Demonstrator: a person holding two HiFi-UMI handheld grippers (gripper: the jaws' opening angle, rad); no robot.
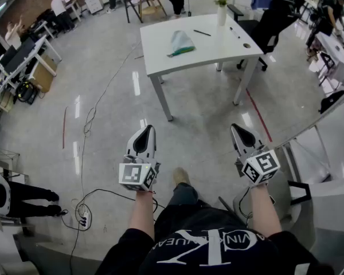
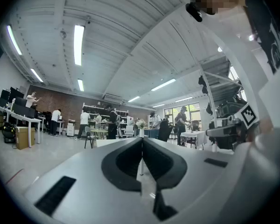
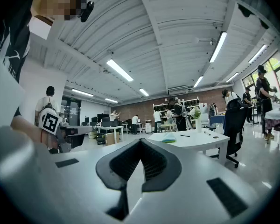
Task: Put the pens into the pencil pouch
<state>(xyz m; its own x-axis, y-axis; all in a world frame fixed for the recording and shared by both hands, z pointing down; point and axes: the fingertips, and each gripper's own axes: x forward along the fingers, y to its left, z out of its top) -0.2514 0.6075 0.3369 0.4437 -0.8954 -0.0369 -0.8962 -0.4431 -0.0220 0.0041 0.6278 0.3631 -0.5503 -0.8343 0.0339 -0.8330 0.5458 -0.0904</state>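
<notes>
Pens (image 1: pixel 202 32) lie far off on the white tabletop (image 1: pixel 160 56), so start near. The left hand-held gripper (image 1: pixel 147 129) and the right hand-held gripper (image 1: pixel 237 127) are held level over the floor (image 1: pixel 103 96), each with its jaws pressed together on nothing. The tabletop stands ahead, well apart from both. On it the pencil pouch (image 1: pixel 181 43) lies toward the near-left. Beyond it the clearer pen lies flat, its long axis slanting from far-left to near-right. A thin line (image 1: pixel 234 32) near the vase (image 1: pixel 221 13) is probably a second one, running more toward the far edge. Which end is the tip is too small to tell. The step in hand looks like the approach: walk close, part the jaws before reaching, and close across a barrel, not along it.
</notes>
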